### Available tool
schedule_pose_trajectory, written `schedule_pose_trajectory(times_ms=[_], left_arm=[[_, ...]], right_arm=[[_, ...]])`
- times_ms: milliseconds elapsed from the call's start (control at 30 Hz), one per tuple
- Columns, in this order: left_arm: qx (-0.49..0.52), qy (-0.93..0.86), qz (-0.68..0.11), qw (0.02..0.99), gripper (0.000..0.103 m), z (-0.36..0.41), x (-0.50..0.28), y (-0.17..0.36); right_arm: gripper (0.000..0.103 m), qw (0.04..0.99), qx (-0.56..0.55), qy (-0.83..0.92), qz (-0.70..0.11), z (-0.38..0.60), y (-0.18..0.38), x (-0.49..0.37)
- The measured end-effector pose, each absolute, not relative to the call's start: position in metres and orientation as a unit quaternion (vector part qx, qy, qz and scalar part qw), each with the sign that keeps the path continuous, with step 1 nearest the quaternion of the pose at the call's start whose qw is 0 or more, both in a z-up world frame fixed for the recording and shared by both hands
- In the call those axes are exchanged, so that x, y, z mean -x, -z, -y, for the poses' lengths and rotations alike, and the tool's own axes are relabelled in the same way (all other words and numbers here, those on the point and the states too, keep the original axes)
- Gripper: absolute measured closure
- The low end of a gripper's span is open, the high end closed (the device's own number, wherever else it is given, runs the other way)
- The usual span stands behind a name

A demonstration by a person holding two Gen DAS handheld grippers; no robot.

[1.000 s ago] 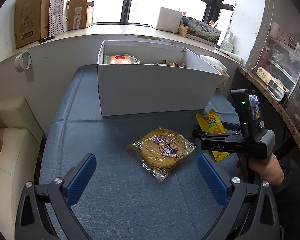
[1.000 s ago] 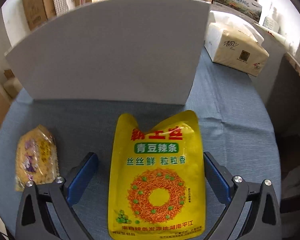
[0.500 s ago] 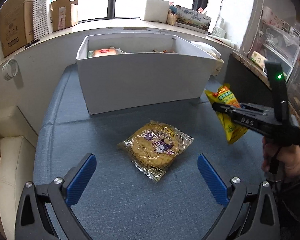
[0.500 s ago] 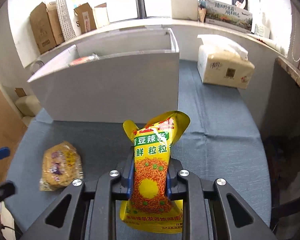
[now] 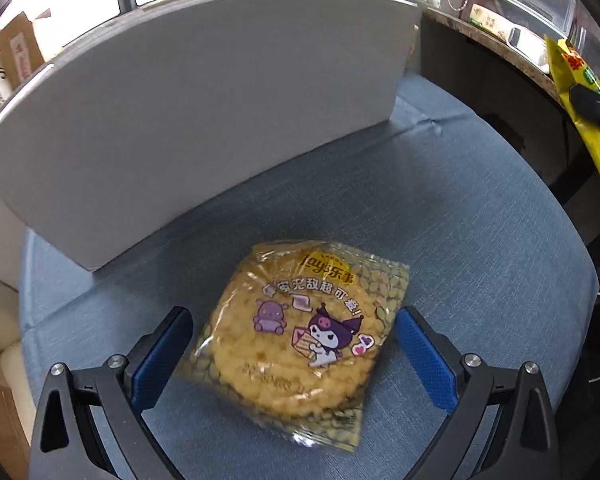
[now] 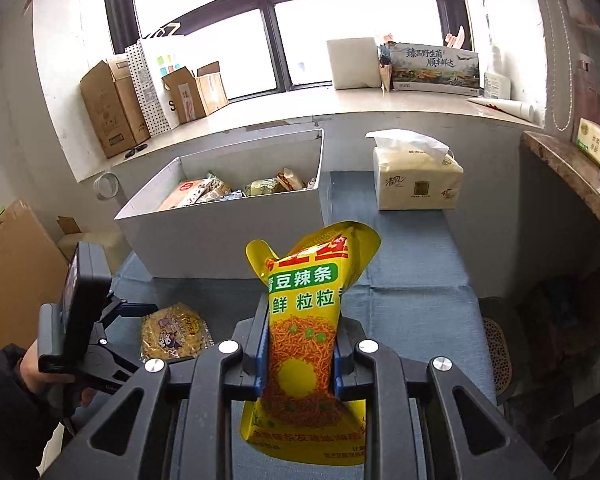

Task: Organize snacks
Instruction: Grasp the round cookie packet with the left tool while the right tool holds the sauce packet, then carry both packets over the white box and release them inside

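My left gripper (image 5: 294, 346) is open, its blue pads on either side of a clear packet of yellow round crackers (image 5: 300, 332) that lies on the blue cloth in front of the white box (image 5: 204, 120). My right gripper (image 6: 300, 354) is shut on a yellow spicy-strip pouch (image 6: 306, 320) and holds it upright above the table, in front of the white box (image 6: 236, 236), which holds several snack packets. The pouch also shows at the right edge of the left wrist view (image 5: 588, 120). The cracker packet (image 6: 174, 332) and the left gripper (image 6: 136, 316) show in the right wrist view.
A tissue pack (image 6: 416, 180) stands on the blue table (image 6: 412, 276) right of the box. Cardboard boxes (image 6: 112, 116) and a white box (image 6: 354, 64) line the windowsill. A stone counter (image 6: 572, 172) is at the right.
My left gripper has dropped and moved forward until its pads flank the cracker packet. My right gripper has lifted the yellow pouch higher, so the inside of the box shows.
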State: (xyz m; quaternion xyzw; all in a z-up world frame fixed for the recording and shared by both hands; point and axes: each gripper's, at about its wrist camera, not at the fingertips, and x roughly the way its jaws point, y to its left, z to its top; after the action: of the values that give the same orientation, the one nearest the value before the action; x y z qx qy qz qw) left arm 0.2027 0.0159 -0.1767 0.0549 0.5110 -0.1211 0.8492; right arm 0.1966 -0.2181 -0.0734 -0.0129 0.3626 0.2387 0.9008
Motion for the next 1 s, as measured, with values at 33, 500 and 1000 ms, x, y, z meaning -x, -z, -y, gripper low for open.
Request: schedule_pose_trajectory(times_ms=[33, 500, 1000], left_arm=[[-0.065, 0.123, -0.509, 0.849, 0.000, -0.015, -0.202, 0.179], [-0.056, 0.101, -0.423, 0.899, 0.024, -0.023, -0.154, 0.099], [0.008, 0.028, -0.348, 0.937, 0.024, -0.064, -0.280, -0.013]], right_arm=[[0.078, 0.900, 0.010, -0.238, -0.365, 0.220, 0.074, -0.197], [0.078, 0.895, -0.003, -0.257, -0.365, 0.214, 0.076, -0.198], [0.078, 0.882, 0.011, -0.330, -0.336, 0.132, 0.021, -0.323]])
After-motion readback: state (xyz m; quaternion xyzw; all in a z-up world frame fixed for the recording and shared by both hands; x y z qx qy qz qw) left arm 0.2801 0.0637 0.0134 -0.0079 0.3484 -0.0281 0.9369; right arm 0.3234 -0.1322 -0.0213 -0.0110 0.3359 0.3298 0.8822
